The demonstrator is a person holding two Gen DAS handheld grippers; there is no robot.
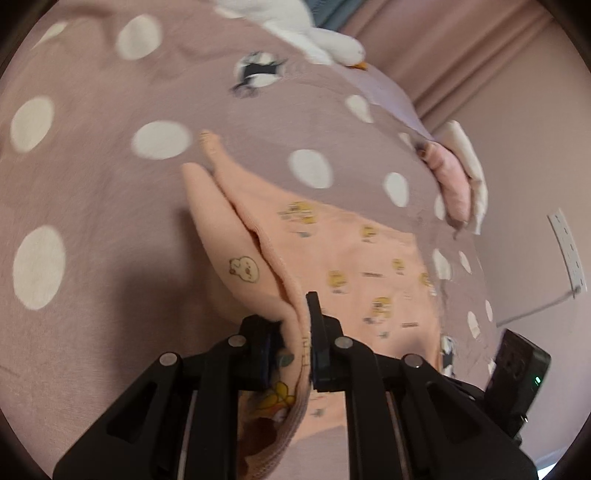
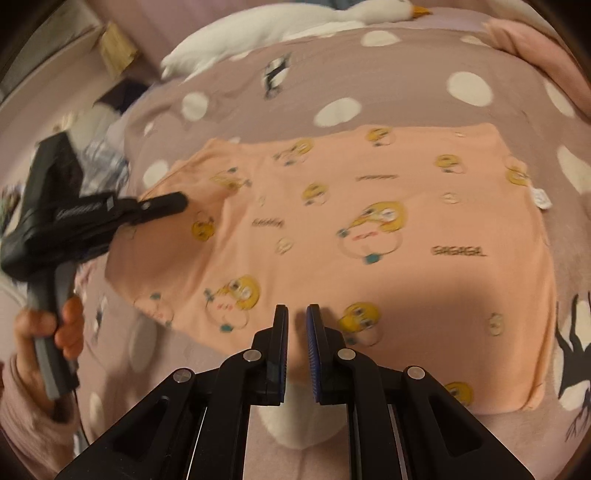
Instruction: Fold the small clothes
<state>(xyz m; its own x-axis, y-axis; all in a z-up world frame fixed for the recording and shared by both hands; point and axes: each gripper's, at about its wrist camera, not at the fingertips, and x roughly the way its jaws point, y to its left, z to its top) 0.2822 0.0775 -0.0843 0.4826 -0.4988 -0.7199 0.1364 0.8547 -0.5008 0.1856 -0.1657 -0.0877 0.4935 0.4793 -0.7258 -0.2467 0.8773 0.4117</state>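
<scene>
A small peach garment (image 2: 369, 240) with yellow cartoon prints lies spread on a mauve bedspread with white dots (image 2: 406, 81). In the left wrist view my left gripper (image 1: 295, 328) is shut on a lifted fold of the peach garment (image 1: 258, 258), near a sleeve (image 1: 218, 155). In the right wrist view the left gripper (image 2: 162, 206) pinches the garment's left edge. My right gripper (image 2: 297, 314) hovers over the garment's near edge, its jaws a narrow gap apart with nothing between them.
A white plush goose (image 2: 295, 22) lies at the far edge of the bed, also in the left wrist view (image 1: 314, 33). Folded pink and cream clothes (image 1: 458, 177) sit at the bed's right side. A black device (image 1: 517, 365) and wall socket (image 1: 569, 251) are to the right.
</scene>
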